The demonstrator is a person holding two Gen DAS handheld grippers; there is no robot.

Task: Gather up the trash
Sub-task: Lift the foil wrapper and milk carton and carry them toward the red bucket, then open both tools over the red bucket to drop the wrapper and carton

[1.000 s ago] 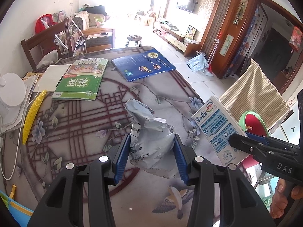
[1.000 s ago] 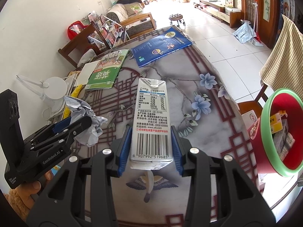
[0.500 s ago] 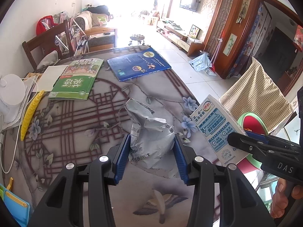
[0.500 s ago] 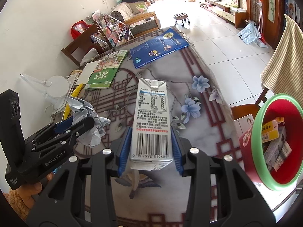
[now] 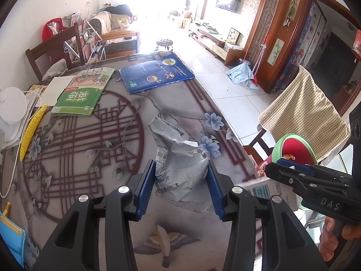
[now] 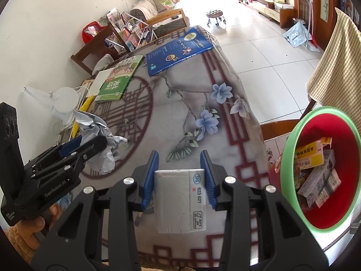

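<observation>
Right wrist view: right gripper [image 6: 179,176] clamped on milk carton [image 6: 180,199], left gripper [image 5: 181,188] pinching crumpled plastic bag [image 5: 180,164], both carried toward red bin [image 6: 325,169] beside right jaw for dumping.

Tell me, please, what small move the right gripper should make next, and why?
Probably carry the milk carton a little further right, over the red bin. The right gripper grips it above the table edge, and the bin stands open just beside it.
</observation>
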